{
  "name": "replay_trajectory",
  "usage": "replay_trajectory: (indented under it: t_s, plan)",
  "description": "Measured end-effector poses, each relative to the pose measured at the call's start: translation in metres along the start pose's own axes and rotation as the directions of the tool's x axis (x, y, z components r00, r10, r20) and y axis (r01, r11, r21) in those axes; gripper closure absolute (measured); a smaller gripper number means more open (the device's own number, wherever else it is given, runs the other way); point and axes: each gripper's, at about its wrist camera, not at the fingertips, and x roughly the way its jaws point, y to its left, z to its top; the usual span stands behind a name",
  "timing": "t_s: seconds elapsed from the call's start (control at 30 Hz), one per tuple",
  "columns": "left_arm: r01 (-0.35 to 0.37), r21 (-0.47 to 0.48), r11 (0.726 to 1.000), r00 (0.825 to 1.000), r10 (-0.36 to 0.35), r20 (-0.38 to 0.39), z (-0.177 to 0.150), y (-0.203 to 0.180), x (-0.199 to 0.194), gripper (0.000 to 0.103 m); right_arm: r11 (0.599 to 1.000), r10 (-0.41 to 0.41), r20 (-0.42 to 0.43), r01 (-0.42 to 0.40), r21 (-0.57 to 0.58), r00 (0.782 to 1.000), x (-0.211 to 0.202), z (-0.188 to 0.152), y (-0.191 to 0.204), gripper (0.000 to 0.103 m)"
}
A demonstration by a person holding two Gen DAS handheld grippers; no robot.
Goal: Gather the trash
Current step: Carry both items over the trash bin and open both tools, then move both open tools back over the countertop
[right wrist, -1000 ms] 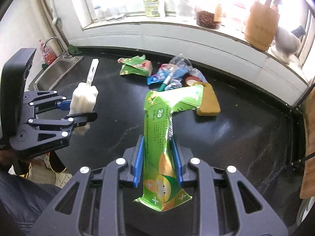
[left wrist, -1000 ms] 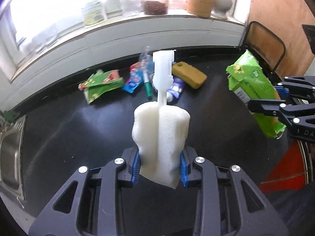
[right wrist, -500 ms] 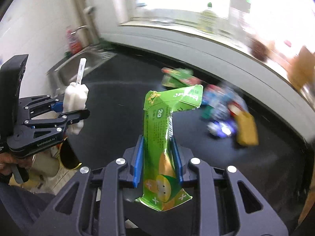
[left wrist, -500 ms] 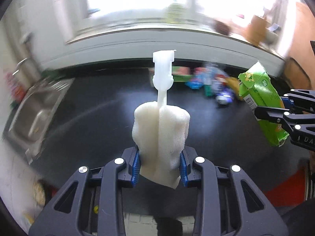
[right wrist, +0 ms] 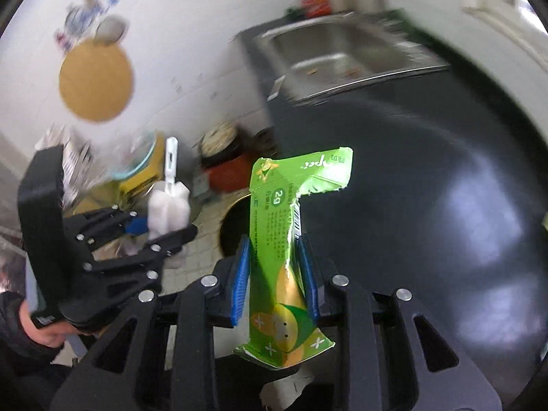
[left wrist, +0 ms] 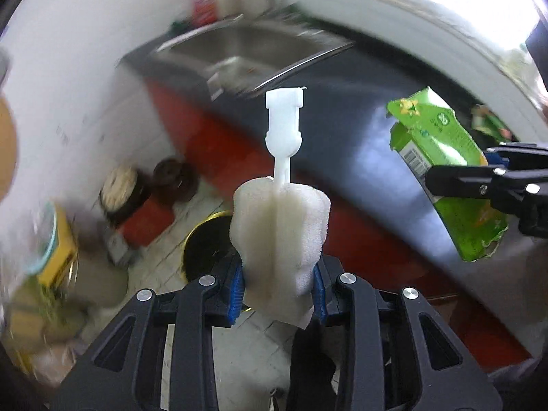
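Note:
My left gripper [left wrist: 278,286] is shut on a white foam sponge brush [left wrist: 280,226] with a white plastic handle sticking up; it also shows at the left of the right wrist view [right wrist: 167,205]. My right gripper [right wrist: 275,274] is shut on a torn green snack wrapper [right wrist: 286,236], which also shows at the right of the left wrist view [left wrist: 445,171]. Both grippers hang past the counter's left end, above the floor. A round dark bin opening with a yellow rim [left wrist: 202,246] lies on the floor below and ahead of them; it also shows in the right wrist view [right wrist: 233,226].
The black countertop [right wrist: 445,188] runs right, with a steel sink [right wrist: 342,54] at its far end and red cabinet fronts [left wrist: 212,137] below. Pots and a red container [right wrist: 226,164] stand on the tiled floor. Yellow clutter [left wrist: 51,263] lies left. A round board [right wrist: 96,78] hangs on the wall.
Both grippers have swung left off the counter with their loads still held. The view went from the trash pile by the window to the sink end, the floor and the bin.

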Motion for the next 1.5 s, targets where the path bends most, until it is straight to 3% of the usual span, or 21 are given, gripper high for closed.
replay_trajectory:
  t_s: [0.23, 0.33, 0.57, 0.63, 0.7, 0.77, 0.83, 0.87, 1.07, 1.17, 1.27, 1.37, 1.47, 1.5]
  plan:
    - [-0.011, -0.171, 0.985, 0.997, -0.003, -0.076, -0.037, 0.07, 0.081, 0.071, 0.999, 0.025, -0.14, -0.029, -0.03, 0.99, 0.112, 0.035, 0.024, 0.073]
    - [-0.014, -0.207, 0.978, 0.994, -0.008, -0.105, -0.045, 0.088, 0.113, 0.071, 0.999, 0.016, -0.176, -0.025, -0.047, 0.984, 0.14, 0.04, 0.028, 0.072]
    - [0.007, -0.233, 0.973, 0.994, -0.032, -0.104, -0.05, 0.106, 0.139, 0.07, 0.998, -0.009, -0.226, -0.006, -0.064, 0.974, 0.183, 0.058, 0.031, 0.072]
    - [0.017, -0.235, 0.972, 0.994, -0.041, -0.098, -0.048, 0.108, 0.144, 0.065, 0.997, -0.012, -0.227, -0.005, -0.076, 0.974, 0.186, 0.063, 0.035, 0.068]
    - [0.035, -0.245, 0.969, 0.994, -0.058, -0.091, -0.048, 0.111, 0.148, 0.044, 0.996, -0.02, -0.233, 0.0, -0.085, 0.972, 0.189, 0.068, 0.037, 0.059]
    - [0.019, -0.242, 0.97, 0.996, -0.04, -0.083, -0.047, 0.111, 0.147, 0.031, 0.997, -0.023, -0.215, 0.006, -0.081, 0.976, 0.184, 0.073, 0.037, 0.051]
    - [0.011, -0.244, 0.97, 0.997, -0.03, -0.077, -0.047, 0.115, 0.148, 0.031, 0.998, -0.021, -0.206, 0.007, -0.068, 0.978, 0.182, 0.076, 0.037, 0.041]
    - [0.01, -0.247, 0.969, 0.996, -0.031, -0.08, -0.046, 0.116, 0.147, 0.03, 0.998, -0.018, -0.202, 0.005, -0.065, 0.979, 0.181, 0.078, 0.036, 0.04]
    - [-0.01, -0.203, 0.979, 0.997, -0.005, -0.071, -0.04, 0.108, 0.125, 0.024, 0.998, -0.016, -0.147, 0.006, -0.064, 0.989, 0.139, 0.074, 0.037, 0.034]
    - [-0.027, -0.14, 0.99, 0.998, 0.02, -0.053, -0.028, 0.09, 0.098, 0.015, 0.999, -0.026, -0.093, 0.023, -0.035, 0.995, 0.095, 0.064, 0.029, 0.029]
    - [-0.056, -0.068, 0.996, 0.997, 0.052, -0.061, -0.007, 0.059, 0.071, 0.01, 0.996, -0.09, -0.006, 0.09, 0.01, 0.996, 0.033, 0.046, 0.01, 0.021]
    - [0.003, 0.018, 1.0, 0.999, -0.002, -0.039, 0.016, 0.01, 0.042, 0.009, 0.98, -0.182, 0.08, 0.174, 0.099, 0.98, -0.037, 0.015, -0.023, 0.02]
    - [0.114, 0.155, 0.981, 0.993, -0.118, 0.014, 0.039, -0.062, 0.011, 0.009, 0.934, -0.317, 0.138, 0.284, 0.217, 0.938, -0.107, -0.027, -0.058, 0.02]
    - [0.152, 0.212, 0.965, 0.987, -0.161, 0.025, 0.046, -0.09, 0.002, 0.009, 0.904, -0.379, 0.147, 0.332, 0.27, 0.914, -0.134, -0.044, -0.071, 0.02]
